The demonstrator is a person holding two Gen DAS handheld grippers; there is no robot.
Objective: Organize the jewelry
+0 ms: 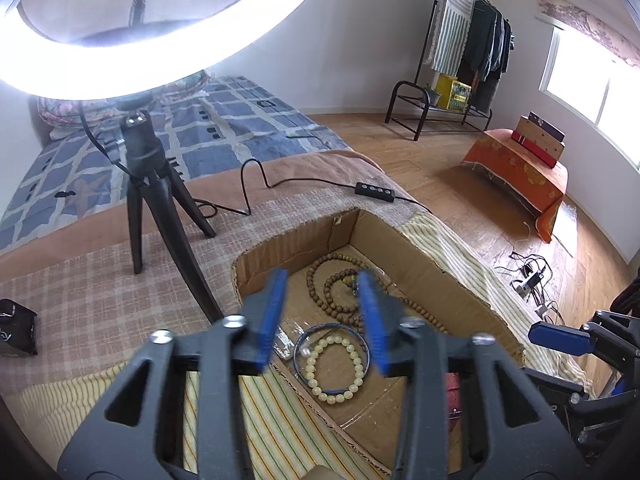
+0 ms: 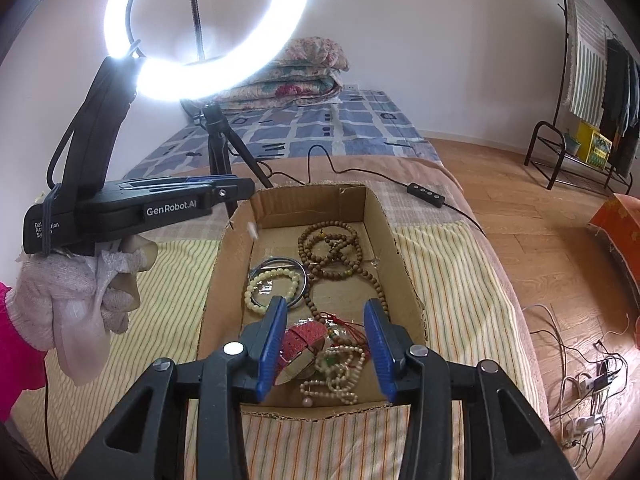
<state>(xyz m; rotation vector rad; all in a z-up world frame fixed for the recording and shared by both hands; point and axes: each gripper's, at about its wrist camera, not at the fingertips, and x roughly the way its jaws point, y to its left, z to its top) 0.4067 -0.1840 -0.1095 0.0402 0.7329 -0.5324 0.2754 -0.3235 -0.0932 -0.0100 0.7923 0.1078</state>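
Observation:
A cardboard box (image 1: 436, 276) (image 2: 376, 216) lies on the bed with jewelry inside. It holds a brown wooden bead necklace (image 1: 340, 292) (image 2: 332, 248), a cream bead bracelet (image 1: 336, 368) (image 2: 272, 286) inside a dark metal bangle (image 1: 304, 336) (image 2: 302, 276), a red watch strap (image 2: 304, 340) and pale beads with a red cord (image 2: 340, 364). My left gripper (image 1: 322, 280) is open and empty above the box; it also shows in the right wrist view (image 2: 240, 188). My right gripper (image 2: 326, 308) is open and empty over the red strap; its blue finger (image 1: 560, 334) shows at the right of the left wrist view.
A lit ring light (image 1: 120, 40) (image 2: 208, 28) on a black tripod (image 1: 160, 200) (image 2: 224, 148) stands beside the box, its cable and remote (image 1: 376, 190) (image 2: 426, 192) trailing behind it. A black pouch (image 1: 16, 334) lies left. Folded quilts (image 2: 296, 72), clothes rack (image 1: 460, 60) and floor cables (image 2: 588, 380) lie beyond.

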